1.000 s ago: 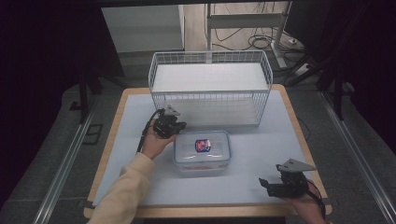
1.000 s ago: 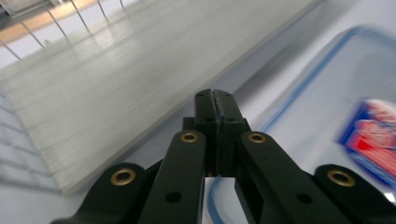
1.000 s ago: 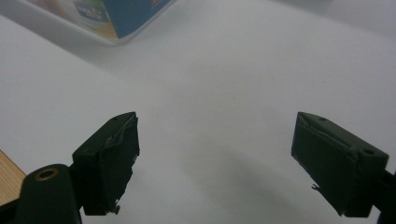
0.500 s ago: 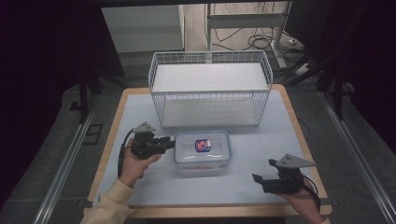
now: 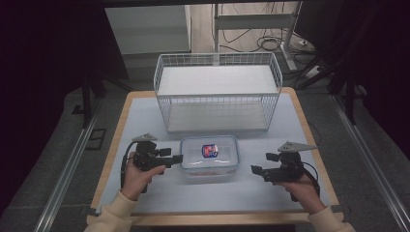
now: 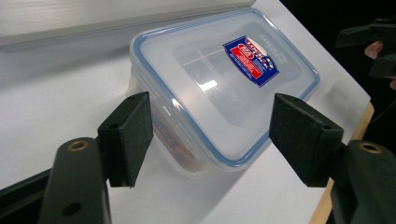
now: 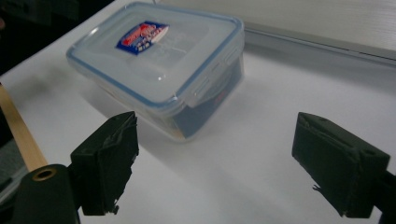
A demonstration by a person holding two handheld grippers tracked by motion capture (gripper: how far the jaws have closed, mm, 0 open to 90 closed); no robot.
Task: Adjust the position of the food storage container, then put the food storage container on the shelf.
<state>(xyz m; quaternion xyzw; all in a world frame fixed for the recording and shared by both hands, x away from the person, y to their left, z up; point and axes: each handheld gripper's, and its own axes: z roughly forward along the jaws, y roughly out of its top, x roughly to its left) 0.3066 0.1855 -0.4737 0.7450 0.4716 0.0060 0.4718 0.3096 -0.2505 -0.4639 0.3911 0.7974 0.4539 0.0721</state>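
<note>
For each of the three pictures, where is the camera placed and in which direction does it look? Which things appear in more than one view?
High view: above the person's side, looking forward and down on the white-topped table, white wire basket, both forearms and hands.
Left gripper view: on the left gripper, looking along its open black jaws at the clear plastic box with blue-rimmed lid.
Right gripper view: on the right gripper, facing the box's opposite end, jaws open.
Shared: the box; the left gripper view also catches the right gripper far off.
</note>
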